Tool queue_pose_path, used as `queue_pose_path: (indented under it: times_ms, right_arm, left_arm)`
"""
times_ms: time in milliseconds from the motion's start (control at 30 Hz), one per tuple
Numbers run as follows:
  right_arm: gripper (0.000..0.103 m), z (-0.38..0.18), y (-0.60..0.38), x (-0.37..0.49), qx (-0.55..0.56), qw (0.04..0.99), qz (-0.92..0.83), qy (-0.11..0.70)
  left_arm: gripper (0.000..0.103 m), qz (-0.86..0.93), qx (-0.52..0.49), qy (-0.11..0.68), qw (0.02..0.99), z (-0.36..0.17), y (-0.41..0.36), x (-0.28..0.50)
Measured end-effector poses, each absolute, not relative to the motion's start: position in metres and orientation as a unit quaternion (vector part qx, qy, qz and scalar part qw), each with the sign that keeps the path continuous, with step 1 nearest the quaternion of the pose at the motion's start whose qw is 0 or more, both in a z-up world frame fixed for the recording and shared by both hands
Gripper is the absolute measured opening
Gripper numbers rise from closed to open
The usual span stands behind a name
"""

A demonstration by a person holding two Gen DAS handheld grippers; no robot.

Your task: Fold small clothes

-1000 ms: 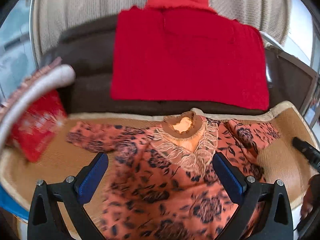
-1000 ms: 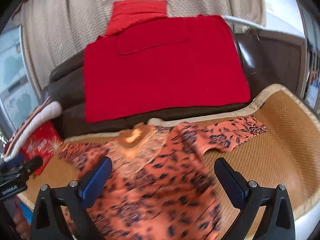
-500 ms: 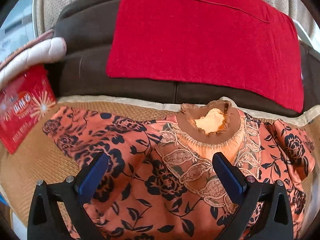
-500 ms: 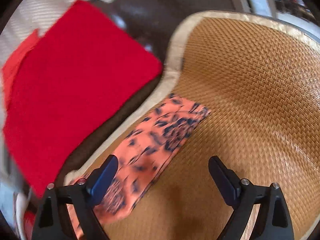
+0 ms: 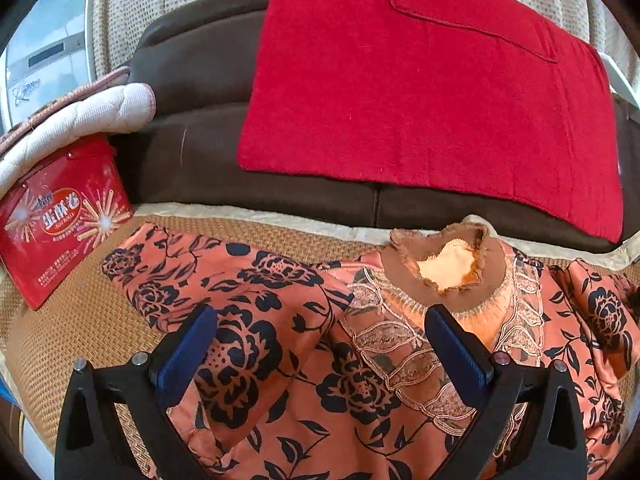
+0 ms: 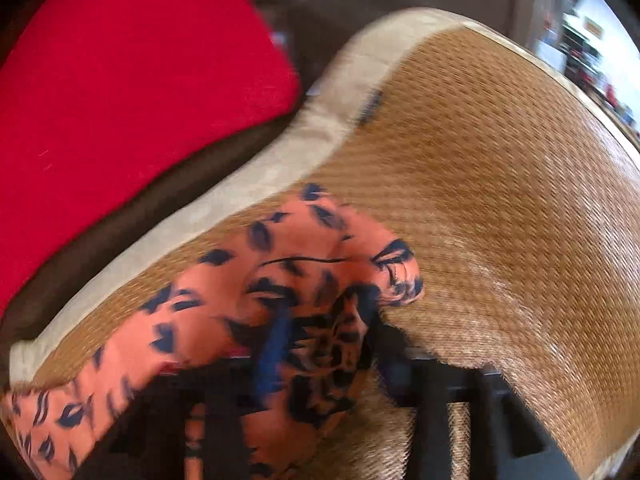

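An orange blouse with black flowers (image 5: 320, 344) and a brown lace collar (image 5: 448, 268) lies spread on a woven mat (image 5: 72, 320). My left gripper (image 5: 320, 356) is open and hovers over the blouse's left shoulder, below the collar. In the blurred right wrist view my right gripper (image 6: 320, 344) is shut on the end of the blouse's right sleeve (image 6: 304, 264), whose cloth bunches between the fingers.
A brown sofa back (image 5: 192, 148) with a red cloth (image 5: 420, 92) draped on it stands behind the mat. A red tin box (image 5: 56, 216) and a white quilted cushion (image 5: 80, 120) sit at the left. Bare woven mat (image 6: 500, 200) stretches right of the sleeve.
My right gripper has swung to the right sleeve, come down and shut on its end. My left gripper has moved in over the left shoulder and stays open.
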State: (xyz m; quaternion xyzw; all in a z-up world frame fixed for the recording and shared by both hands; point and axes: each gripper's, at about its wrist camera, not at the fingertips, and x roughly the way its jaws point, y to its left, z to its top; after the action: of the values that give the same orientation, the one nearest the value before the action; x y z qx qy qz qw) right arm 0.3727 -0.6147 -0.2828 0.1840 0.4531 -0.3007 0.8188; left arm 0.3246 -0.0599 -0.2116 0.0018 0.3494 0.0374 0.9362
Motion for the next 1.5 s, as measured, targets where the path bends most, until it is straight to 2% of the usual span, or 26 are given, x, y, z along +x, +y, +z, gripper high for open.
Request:
queue_pose_path:
  times_ms: [33, 267, 500, 600, 867, 1033, 1067, 1133, 1167, 1200, 1333, 1500]
  right_arm:
    - [0.009, -0.282, -0.61, 0.373, 0.182, 0.822, -0.293, 0.454]
    - [0.008, -0.233, -0.556, 0.336, 0.243, 0.878, -0.191, 0.367]
    - [0.008, -0.156, -0.443, 0.3, 0.273, 0.914, -0.057, 0.295]
    - [0.008, -0.142, -0.39, 0.3, 0.268, 0.919, -0.001, 0.288]
    - [0.008, -0.172, -0.257, 0.331, 0.277, 0.893, 0.113, 0.336]
    - [0.015, -0.209, -0.205, 0.342, 0.277, 0.859, 0.167, 0.398]
    - [0.021, -0.213, -0.196, 0.341, 0.271, 0.853, 0.181, 0.407]
    - [0.039, -0.217, -0.183, 0.328, 0.265, 0.843, 0.215, 0.415]
    - [0.069, -0.216, -0.187, 0.323, 0.27, 0.841, 0.229, 0.41]
    - [0.09, -0.213, -0.191, 0.316, 0.283, 0.84, 0.245, 0.394]
    - [0.092, -0.208, -0.208, 0.299, 0.286, 0.857, 0.236, 0.357]
    - [0.09, -0.219, -0.279, 0.288, 0.283, 0.89, 0.123, 0.335]
  left_arm:
    - [0.103, 0.038, 0.005, 0.345, 0.938, -0.21, -0.06, 0.323]
    - [0.103, 0.058, 0.009, 0.316, 0.947, -0.195, -0.046, 0.313]
    - [0.103, 0.091, -0.032, 0.311, 0.946, -0.181, 0.002, 0.307]
    - [0.103, 0.108, -0.048, 0.307, 0.944, -0.176, 0.026, 0.301]
    - [0.103, 0.146, -0.084, 0.297, 0.94, -0.171, 0.084, 0.287]
    - [0.103, 0.145, -0.097, 0.296, 0.939, -0.17, 0.096, 0.285]
    - [0.103, 0.143, -0.096, 0.296, 0.94, -0.17, 0.095, 0.285]
    - [0.103, 0.14, -0.091, 0.293, 0.941, -0.17, 0.093, 0.283]
    - [0.103, 0.137, -0.086, 0.293, 0.942, -0.17, 0.089, 0.283]
    - [0.103, 0.135, -0.083, 0.293, 0.943, -0.171, 0.087, 0.283]
    - [0.103, 0.118, -0.07, 0.295, 0.946, -0.173, 0.073, 0.283]
    - [0.103, 0.085, -0.037, 0.299, 0.95, -0.175, 0.043, 0.286]
